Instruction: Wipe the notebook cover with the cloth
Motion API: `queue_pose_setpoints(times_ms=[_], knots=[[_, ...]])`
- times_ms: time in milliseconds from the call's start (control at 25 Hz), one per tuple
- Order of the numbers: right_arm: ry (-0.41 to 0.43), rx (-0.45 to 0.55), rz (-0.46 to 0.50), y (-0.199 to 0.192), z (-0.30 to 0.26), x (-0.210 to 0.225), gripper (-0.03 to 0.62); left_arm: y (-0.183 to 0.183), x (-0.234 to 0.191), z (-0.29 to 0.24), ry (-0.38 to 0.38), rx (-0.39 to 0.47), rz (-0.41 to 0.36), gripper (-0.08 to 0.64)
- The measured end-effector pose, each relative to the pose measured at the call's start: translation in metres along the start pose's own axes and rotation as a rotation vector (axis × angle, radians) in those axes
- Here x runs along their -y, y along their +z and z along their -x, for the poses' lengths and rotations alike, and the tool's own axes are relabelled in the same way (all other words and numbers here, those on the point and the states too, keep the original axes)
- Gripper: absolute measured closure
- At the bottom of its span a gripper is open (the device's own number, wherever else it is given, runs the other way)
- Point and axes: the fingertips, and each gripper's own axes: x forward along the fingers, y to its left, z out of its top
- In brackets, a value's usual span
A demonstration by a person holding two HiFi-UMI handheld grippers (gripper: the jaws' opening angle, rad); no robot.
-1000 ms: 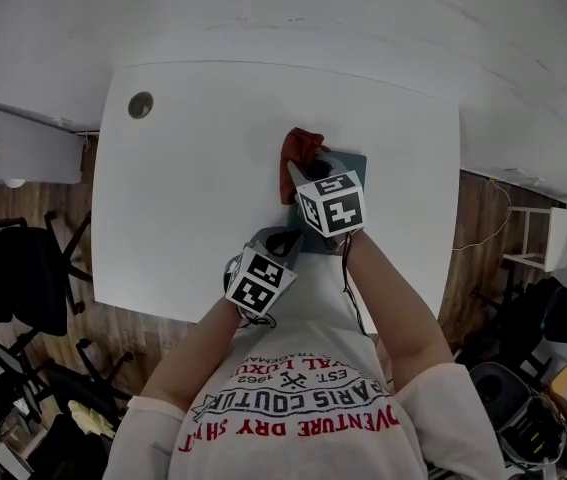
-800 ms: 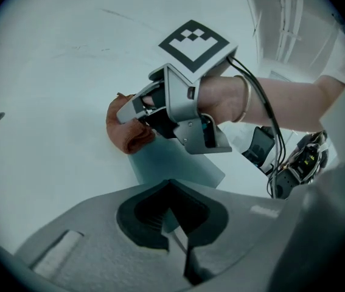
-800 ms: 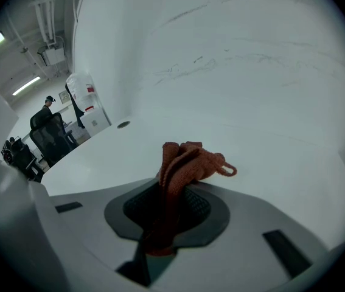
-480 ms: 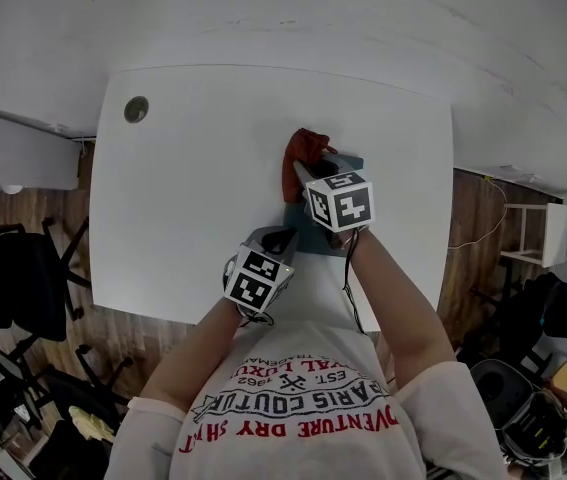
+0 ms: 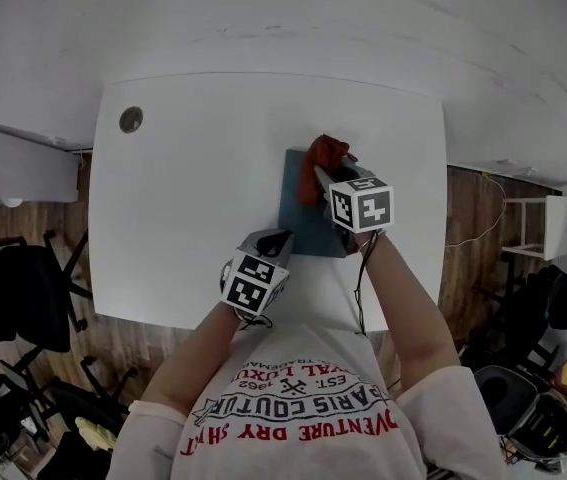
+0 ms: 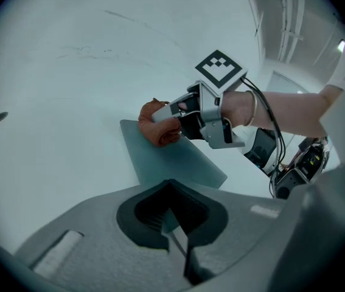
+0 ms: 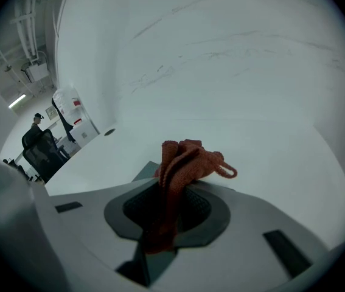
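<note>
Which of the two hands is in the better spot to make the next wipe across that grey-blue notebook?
Right. The right gripper is shut on the rust-red knitted cloth, which lies on the grey-blue notebook. The left gripper carries no cloth; it seems to pinch the notebook's near corner.

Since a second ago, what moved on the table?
The right gripper, shut on the rust-red knitted cloth, slid it rightward across the dark teal notebook cover. The left gripper stayed shut on the notebook's near corner on the white table.
</note>
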Motion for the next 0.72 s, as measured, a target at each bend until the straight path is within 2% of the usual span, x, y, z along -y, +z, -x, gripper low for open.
queue_pose_setpoints(times_ms=[360, 720], knots=[[-0.111, 0.009, -0.029, -0.016, 0.031, 0.042, 0.512, 0.0, 0.001, 0.0, 0.011, -0.001, -0.004, 0.549], [-0.205, -0.026, -0.072, -0.027, 0.055, 0.073, 0.515, 0.001, 0.003, 0.001, 0.017, 0.003, -0.013, 0.549]])
